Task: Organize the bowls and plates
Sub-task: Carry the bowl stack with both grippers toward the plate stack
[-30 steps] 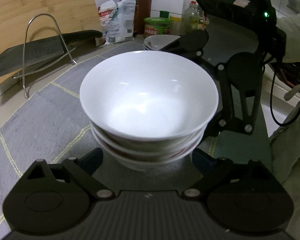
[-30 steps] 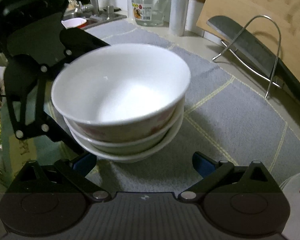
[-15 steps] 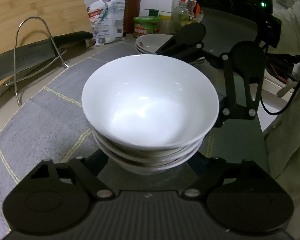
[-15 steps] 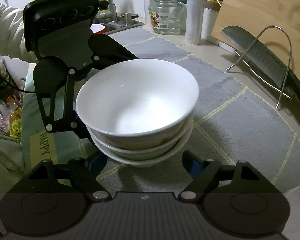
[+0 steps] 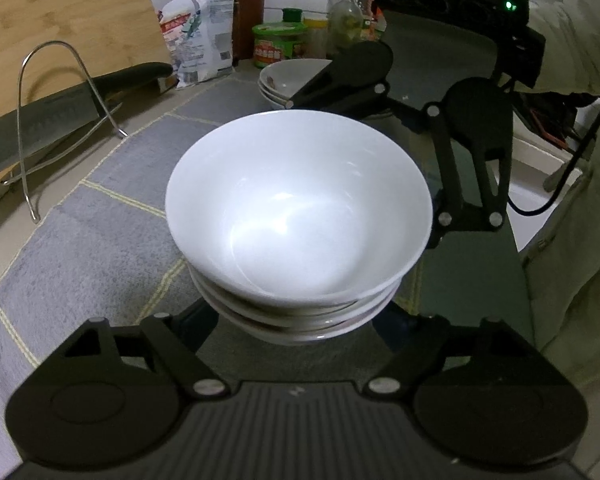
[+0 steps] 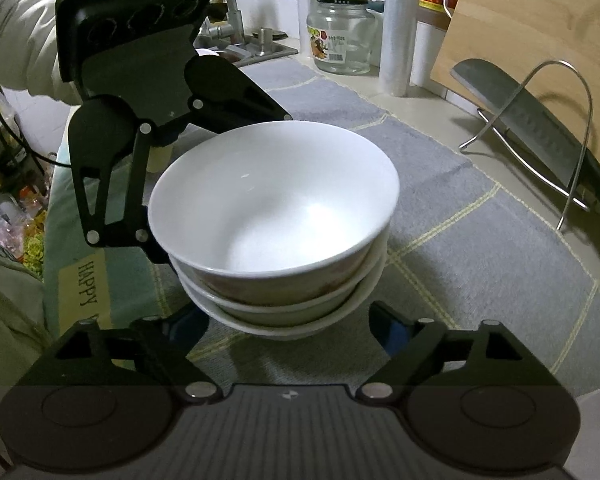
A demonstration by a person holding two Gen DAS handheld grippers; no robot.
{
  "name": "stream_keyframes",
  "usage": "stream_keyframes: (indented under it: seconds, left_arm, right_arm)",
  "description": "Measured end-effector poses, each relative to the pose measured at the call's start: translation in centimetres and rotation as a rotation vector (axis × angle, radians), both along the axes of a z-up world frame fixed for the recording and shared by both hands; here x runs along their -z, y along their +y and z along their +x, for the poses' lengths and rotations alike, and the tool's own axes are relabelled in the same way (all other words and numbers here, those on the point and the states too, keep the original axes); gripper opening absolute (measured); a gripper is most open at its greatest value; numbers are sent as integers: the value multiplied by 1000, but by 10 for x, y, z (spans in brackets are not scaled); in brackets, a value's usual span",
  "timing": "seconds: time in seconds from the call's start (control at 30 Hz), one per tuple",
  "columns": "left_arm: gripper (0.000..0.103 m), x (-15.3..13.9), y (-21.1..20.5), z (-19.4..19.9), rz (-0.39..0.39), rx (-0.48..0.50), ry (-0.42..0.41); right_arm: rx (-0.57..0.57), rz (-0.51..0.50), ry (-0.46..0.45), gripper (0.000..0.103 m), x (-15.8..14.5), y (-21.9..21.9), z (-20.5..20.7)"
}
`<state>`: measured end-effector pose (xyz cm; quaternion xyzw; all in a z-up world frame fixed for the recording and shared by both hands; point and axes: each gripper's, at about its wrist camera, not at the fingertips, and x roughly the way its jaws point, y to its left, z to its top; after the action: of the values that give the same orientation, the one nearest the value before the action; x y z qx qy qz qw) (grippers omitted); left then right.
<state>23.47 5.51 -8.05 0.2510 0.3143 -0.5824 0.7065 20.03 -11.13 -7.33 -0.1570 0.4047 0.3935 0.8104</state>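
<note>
Compared with a second ago, the left gripper (image 5: pixel 296 326) is seen drawn in at 6 o'clock under the stack of bowls (image 5: pixel 300 216) on the grey mat (image 5: pixel 100 236), jaws closing about its base; the right gripper (image 6: pixel 288 322) is reopening on the other side, so a two-sided lift is judged in preparation. Fingertip contact is hidden beneath the rims, so neither grip can be confirmed; a second bowl stack (image 5: pixel 288 80) at 12 o'clock is partly covered.

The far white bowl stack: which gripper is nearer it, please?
Right. The right gripper, jaws opening round the nearer white bowls, stands by that stack; the left gripper, closing, faces it.
</note>
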Motion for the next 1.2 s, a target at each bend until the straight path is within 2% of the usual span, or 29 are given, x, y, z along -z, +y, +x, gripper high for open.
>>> stream_keyframes:
  seconds: [0.3, 0.47, 1.2]
  left_arm:
    - [83, -1, -4, -3, 39, 52, -52]
    - [83, -2, -2, -2, 30, 57, -46]
    - [83, -8, -8, -10, 38, 68, -59]
  right_arm:
    - [-69, -17, -11, 90, -1, 4, 4]
    - [-106, -19, -5, 89, -2, 6, 8]
    - [-93, -39, 23, 88, -6, 5, 1]
